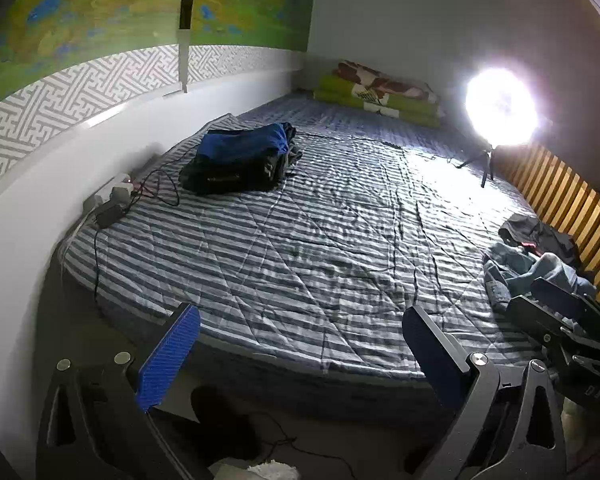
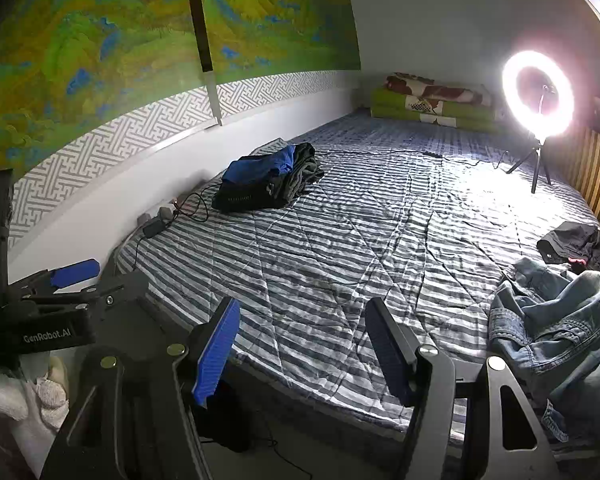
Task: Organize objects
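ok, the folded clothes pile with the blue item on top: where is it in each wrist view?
Left wrist: folded clothes pile, upper left of centre, on the striped bedspread near the wall.
Right wrist: same pile, upper middle-left, beside the wall.
Shared landmark: ring light, on its tripod at upper right.

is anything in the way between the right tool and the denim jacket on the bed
Nothing visible. The right tool stands open over the near edge of the striped quilt, and the crumpled denim jacket lies just to its right, with only bare quilt between. The black garment lies beyond the jacket.
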